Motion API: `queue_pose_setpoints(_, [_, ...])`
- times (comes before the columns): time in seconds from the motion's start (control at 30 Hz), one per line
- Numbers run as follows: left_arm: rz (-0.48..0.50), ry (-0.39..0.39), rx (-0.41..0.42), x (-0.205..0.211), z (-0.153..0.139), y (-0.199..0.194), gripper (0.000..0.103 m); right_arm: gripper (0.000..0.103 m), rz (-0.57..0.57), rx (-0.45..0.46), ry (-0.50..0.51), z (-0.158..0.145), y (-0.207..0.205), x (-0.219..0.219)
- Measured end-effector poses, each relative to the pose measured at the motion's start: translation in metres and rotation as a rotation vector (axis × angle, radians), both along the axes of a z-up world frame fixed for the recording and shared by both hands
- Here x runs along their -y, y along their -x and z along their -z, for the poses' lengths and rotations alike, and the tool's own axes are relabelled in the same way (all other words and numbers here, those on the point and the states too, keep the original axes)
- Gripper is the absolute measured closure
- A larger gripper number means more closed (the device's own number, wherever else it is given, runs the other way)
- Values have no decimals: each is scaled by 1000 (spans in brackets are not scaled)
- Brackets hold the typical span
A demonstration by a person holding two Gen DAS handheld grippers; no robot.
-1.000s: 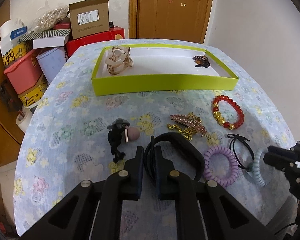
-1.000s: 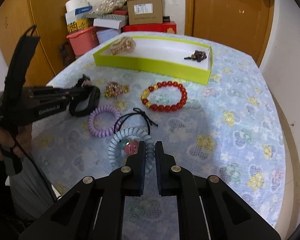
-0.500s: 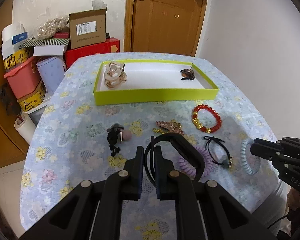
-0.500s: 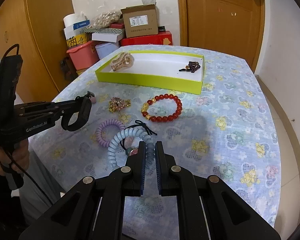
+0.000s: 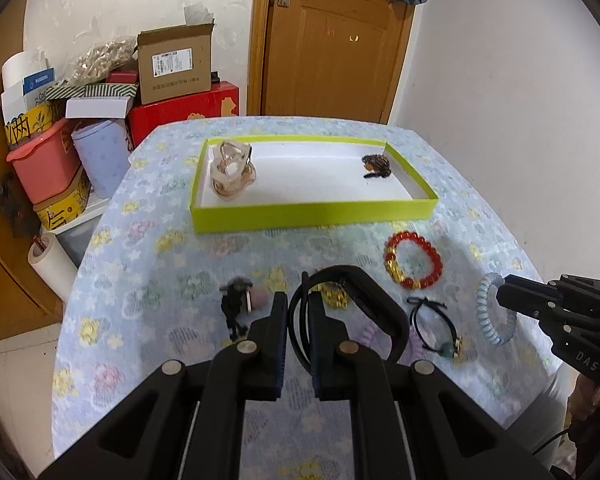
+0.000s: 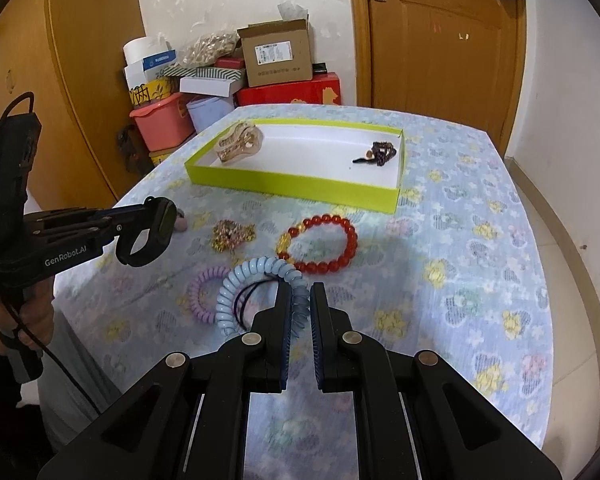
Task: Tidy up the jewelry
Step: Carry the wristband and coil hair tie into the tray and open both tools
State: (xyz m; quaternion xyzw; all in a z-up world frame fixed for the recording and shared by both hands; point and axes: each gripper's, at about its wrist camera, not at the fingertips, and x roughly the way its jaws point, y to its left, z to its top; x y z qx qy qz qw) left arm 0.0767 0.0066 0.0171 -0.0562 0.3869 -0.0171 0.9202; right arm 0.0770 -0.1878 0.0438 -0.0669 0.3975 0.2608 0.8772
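My left gripper (image 5: 299, 304) is shut on a black bangle (image 5: 374, 300) and holds it above the table; the bangle also shows in the right wrist view (image 6: 156, 232). My right gripper (image 6: 299, 296) is shut on a pale blue spiral hair tie (image 6: 252, 276), lifted off the cloth; the tie shows in the left wrist view (image 5: 485, 312). The lime-green tray (image 5: 312, 214) at the far side holds a beige claw clip (image 5: 233, 174) and a dark hair clip (image 5: 377, 166). On the cloth lie a red bead bracelet (image 6: 320, 244), a gold brooch (image 6: 232, 234), a purple spiral tie (image 6: 198, 294) and a black elastic (image 5: 434, 326).
A black hair tie with a pink ball (image 5: 242, 300) lies left of my left gripper. Boxes, a pink tub (image 5: 44, 164) and a paper roll are stacked beyond the table's left edge. A wooden door (image 5: 332, 48) stands behind. The flowered tablecloth (image 6: 460, 280) is bare at right.
Both grippers have risen and drawn back from the table. The black bangle and the blue spiral tie have come up off the cloth with them.
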Motion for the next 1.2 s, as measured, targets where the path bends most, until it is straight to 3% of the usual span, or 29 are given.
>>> queue_pose_setpoints(0.6, [1,-19,-17,-21,-13,-98,93,94,42,77,18,-20,-97,-12])
queue_pose_setpoints(0.9, [-5,-32,-57,-27,1,-147,93,94,64,51,48,-4,-153,-21])
queue_pose_setpoints(1.2, [-22,-64,-123,-33,28,-166,93,94,66,-16,109,29,-182,-32])
